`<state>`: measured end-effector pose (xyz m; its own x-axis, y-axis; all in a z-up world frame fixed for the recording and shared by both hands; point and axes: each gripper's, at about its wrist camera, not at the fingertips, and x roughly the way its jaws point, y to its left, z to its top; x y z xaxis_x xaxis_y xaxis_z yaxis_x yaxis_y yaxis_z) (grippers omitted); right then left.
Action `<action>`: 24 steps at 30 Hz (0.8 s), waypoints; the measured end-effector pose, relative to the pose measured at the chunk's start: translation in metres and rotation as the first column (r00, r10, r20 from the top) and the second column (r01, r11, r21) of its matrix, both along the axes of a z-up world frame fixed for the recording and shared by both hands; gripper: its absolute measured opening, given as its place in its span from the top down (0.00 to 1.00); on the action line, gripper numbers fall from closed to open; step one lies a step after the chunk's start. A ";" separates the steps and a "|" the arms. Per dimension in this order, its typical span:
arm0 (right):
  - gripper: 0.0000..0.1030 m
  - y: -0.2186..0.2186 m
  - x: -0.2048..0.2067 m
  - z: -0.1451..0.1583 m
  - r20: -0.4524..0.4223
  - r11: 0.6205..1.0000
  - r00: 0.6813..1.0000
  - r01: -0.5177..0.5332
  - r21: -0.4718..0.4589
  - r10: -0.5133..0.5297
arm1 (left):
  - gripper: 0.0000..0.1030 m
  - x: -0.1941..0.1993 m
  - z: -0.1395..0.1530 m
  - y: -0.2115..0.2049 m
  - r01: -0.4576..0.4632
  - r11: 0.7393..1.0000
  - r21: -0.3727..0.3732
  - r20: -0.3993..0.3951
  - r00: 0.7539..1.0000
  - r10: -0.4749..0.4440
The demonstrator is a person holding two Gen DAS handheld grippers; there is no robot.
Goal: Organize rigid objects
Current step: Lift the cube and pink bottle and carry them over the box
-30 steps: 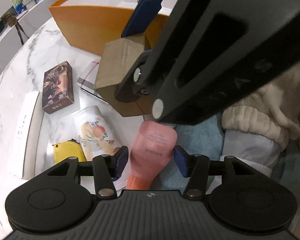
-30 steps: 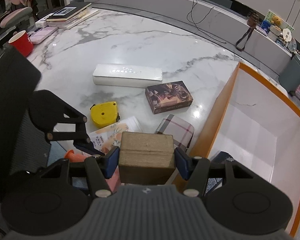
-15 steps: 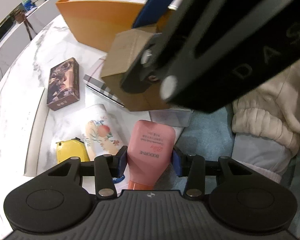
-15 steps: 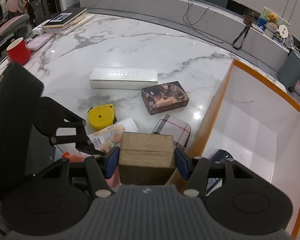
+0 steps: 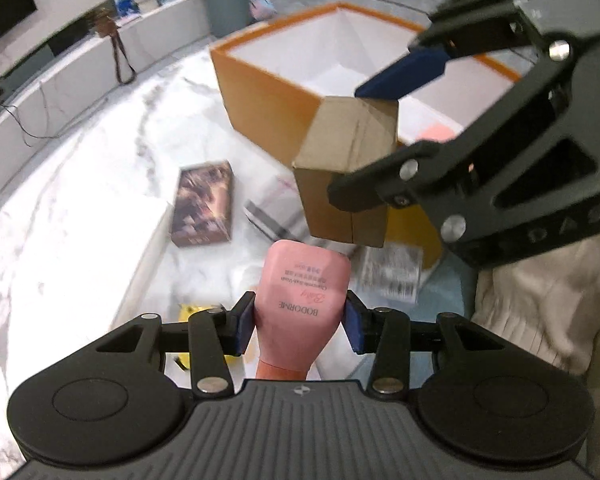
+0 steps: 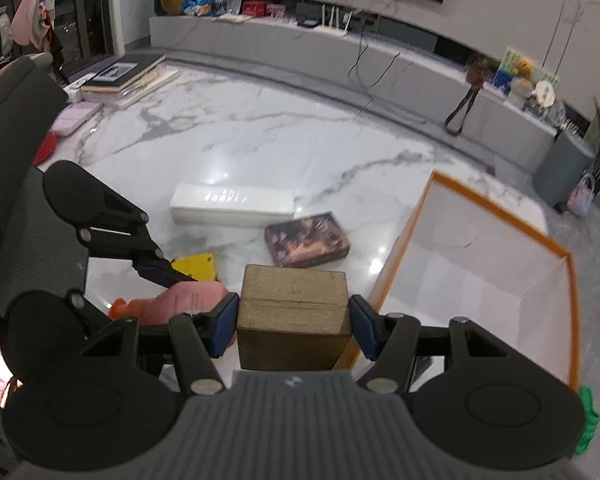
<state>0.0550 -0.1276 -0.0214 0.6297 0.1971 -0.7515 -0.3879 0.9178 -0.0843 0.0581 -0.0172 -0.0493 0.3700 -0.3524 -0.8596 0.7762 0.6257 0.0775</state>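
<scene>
Pinching a pink tube [image 5: 303, 294] between its blue pads, the left gripper [image 5: 300, 320] holds it raised above the marble bench [image 5: 80, 208], printed face up and the orange cap toward the camera. Below and to its left a yellow tape measure [image 6: 196, 266] lies on the bench, with a long white box [image 6: 232, 204] farther off. To the right of these sits a dark patterned box [image 5: 204, 204], and just right of it a plaid pouch [image 5: 274, 216] lies partly under the lifted load. Further right, the right gripper [image 6: 293, 320] has its jaws pressed against both sides of a brown cardboard box [image 6: 294, 306], carried in the air close to the near left corner of the orange bin [image 6: 396, 248]. The bin stands at the far right, its white interior open to view.
</scene>
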 end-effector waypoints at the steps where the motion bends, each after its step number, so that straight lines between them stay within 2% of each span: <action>1: 0.42 -0.001 0.000 0.004 0.012 1.000 1.000 0.006 -0.001 -0.006 | 0.50 0.001 0.006 -0.003 -0.009 1.000 -0.010 0.007 1.000 0.009; 10: 0.43 -0.027 -0.001 0.043 0.123 0.997 0.989 0.079 0.025 -0.082 | 0.50 0.011 0.058 -0.018 -0.054 0.991 -0.123 0.075 0.995 0.064; 14: 0.43 -0.047 -0.002 0.049 0.146 0.991 0.981 0.131 0.013 -0.132 | 0.50 0.020 0.074 -0.034 -0.033 0.987 -0.160 0.117 0.992 0.053; 20: 0.43 -0.085 -0.002 0.047 0.125 0.975 0.967 0.222 0.012 -0.222 | 0.50 0.033 0.085 -0.069 0.013 0.979 -0.203 0.139 0.990 0.016; 24: 0.43 -0.106 0.004 0.038 0.092 0.964 0.960 0.266 0.009 -0.266 | 0.50 0.040 0.080 -0.088 0.063 0.974 -0.219 0.146 0.989 -0.031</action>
<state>0.0586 -0.2332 0.0163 0.7252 0.0106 -0.6885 -0.1202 0.9865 -0.1114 0.0980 -0.1055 0.0312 0.4602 -0.5489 -0.6977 0.7964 0.6027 0.0511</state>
